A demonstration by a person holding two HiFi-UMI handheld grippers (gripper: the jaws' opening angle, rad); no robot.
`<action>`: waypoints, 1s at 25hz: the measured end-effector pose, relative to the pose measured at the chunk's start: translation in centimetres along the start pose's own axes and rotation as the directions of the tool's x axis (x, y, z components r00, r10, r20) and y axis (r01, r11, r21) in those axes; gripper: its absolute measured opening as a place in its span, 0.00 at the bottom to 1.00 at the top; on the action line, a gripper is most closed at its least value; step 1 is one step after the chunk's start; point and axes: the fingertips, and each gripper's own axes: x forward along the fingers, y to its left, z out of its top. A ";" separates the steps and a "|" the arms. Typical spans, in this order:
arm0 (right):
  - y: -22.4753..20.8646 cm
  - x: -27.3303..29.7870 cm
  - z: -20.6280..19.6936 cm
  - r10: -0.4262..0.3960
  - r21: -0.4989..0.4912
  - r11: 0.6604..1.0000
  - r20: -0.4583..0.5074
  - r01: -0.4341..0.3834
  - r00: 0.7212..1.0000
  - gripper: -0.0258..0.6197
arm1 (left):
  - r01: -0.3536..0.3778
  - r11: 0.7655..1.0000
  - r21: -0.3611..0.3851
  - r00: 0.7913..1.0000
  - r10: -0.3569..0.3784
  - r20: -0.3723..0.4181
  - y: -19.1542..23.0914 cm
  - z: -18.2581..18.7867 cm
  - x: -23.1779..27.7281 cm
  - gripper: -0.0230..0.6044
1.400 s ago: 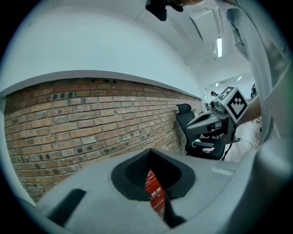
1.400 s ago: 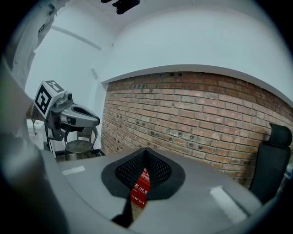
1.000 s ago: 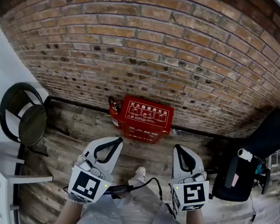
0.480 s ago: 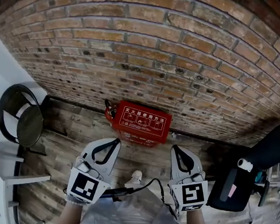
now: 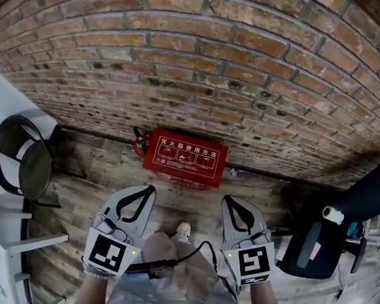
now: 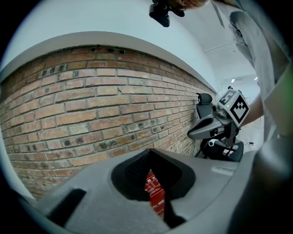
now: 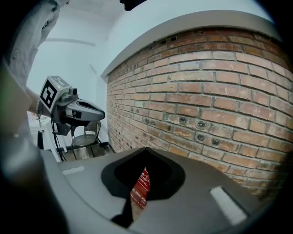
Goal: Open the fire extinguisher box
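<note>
1. The red fire extinguisher box (image 5: 184, 157) has white Chinese print across its lid: 灭火器使用方法.
2. There's smaller print by the little pictograms under that line, way too tiny to read.
3. The cubes on the left claw (image 5: 147, 191) and right claw (image 5: 228, 201) just carry black-and-white square markers, no letters.

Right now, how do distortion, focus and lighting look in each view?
Head view: fisheye bows the brick wall; the fire extinguisher box is sharp, evenly lit. Left gripper view: black vignetted corners, near jaws soft. Right gripper view: same, box only a red sliver.

Even soft daylight, strong fisheye bending at edges, corners vignetted dark.
</note>
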 end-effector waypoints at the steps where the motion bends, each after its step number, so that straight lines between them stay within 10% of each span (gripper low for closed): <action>1: 0.0 0.2 -0.2 0.003 0.001 1.000 -0.003 -0.003 1.000 0.06 | 0.005 1.000 -0.003 1.000 -0.005 -0.009 -0.1 -0.3 0.2 0.03; 25: 0.4 7.0 -7.8 0.012 0.159 0.987 -0.123 0.008 0.992 0.06 | 0.086 0.996 -0.036 0.989 -0.090 -0.116 2.7 -8.7 4.1 0.03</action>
